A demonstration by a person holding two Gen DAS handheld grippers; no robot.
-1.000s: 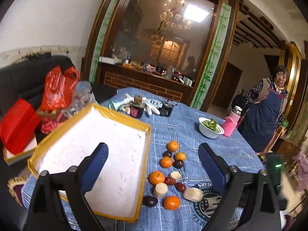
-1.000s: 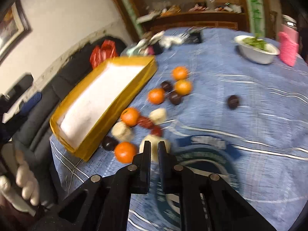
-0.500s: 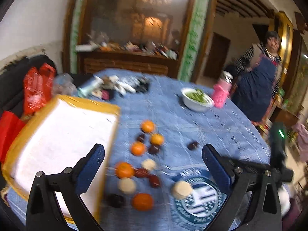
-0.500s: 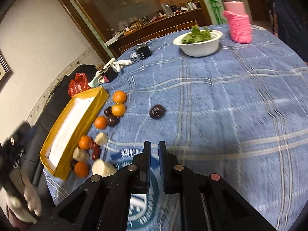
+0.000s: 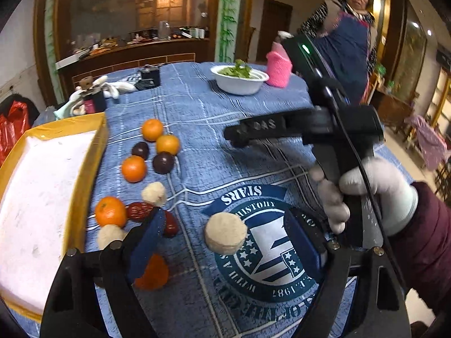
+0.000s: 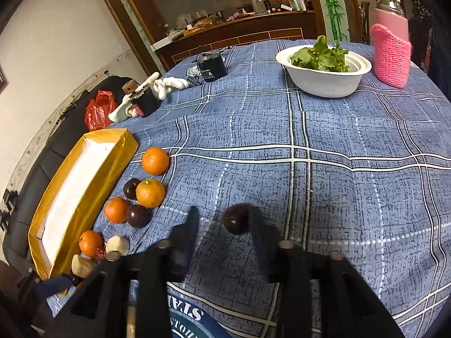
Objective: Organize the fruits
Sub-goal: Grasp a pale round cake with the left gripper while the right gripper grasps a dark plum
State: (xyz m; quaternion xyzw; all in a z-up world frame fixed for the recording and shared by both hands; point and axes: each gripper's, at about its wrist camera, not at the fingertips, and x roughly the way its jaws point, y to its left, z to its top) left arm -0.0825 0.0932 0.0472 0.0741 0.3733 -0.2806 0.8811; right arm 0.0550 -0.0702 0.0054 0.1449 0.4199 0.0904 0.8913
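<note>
Previously clenched right gripper [image 6: 222, 225] jaws are opening around the lone dark plum [image 6: 235, 219], ungrasped.

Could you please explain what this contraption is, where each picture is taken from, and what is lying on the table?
No robot here: a person holds a two-fingered tool in each hand, each carrying a forward-looking fisheye camera. The left tool, jaws closing, frames a pale round cake without touching it. The right tool, jaws opening, has a lone dark plum between its fingers, not gripped; the left view shows it in a gloved hand. On the blue tablecloth lie oranges, more plums, red dates, a yellow-rimmed tray and a bowl of greens.
</note>
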